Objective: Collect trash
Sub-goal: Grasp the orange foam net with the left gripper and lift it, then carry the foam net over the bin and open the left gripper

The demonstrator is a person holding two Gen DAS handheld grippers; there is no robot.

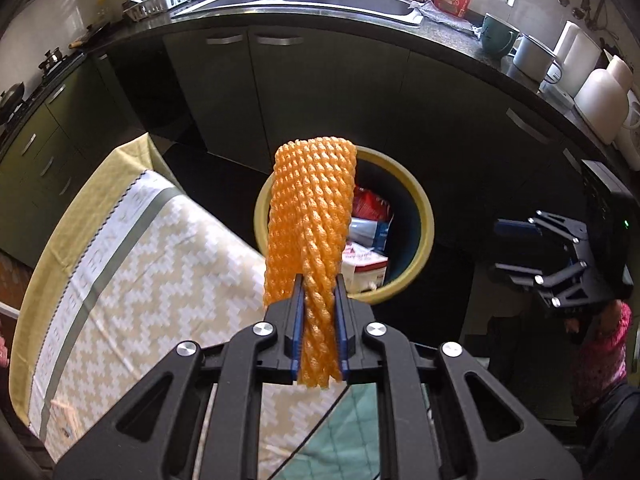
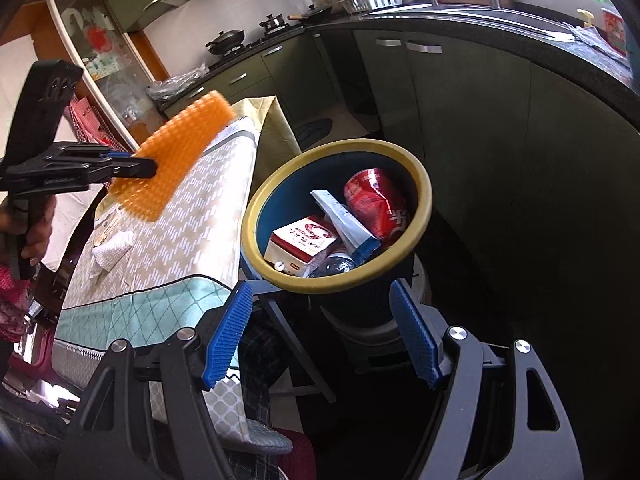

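Note:
My left gripper (image 1: 319, 312) is shut on an orange foam net sleeve (image 1: 312, 216), which stands up between its blue pads and covers part of the bin behind it. From the right wrist view the same left gripper (image 2: 148, 168) holds the orange foam net sleeve (image 2: 180, 156) over the table, left of the bin. The bin (image 2: 420, 184) is dark blue with a yellow rim (image 1: 424, 208) and holds a red crushed can (image 2: 376, 200), a white carton (image 2: 304, 240) and a white-blue wrapper (image 2: 344, 224). My right gripper (image 2: 322, 328) stands open and empty, just in front of the bin.
A table with a patterned cloth (image 2: 188, 240) lies left of the bin; a crumpled white tissue (image 2: 114, 246) rests on it. Dark green cabinets (image 1: 320, 80) and a counter with a sink (image 1: 328, 0) run behind. A stool (image 2: 288, 320) stands below the bin.

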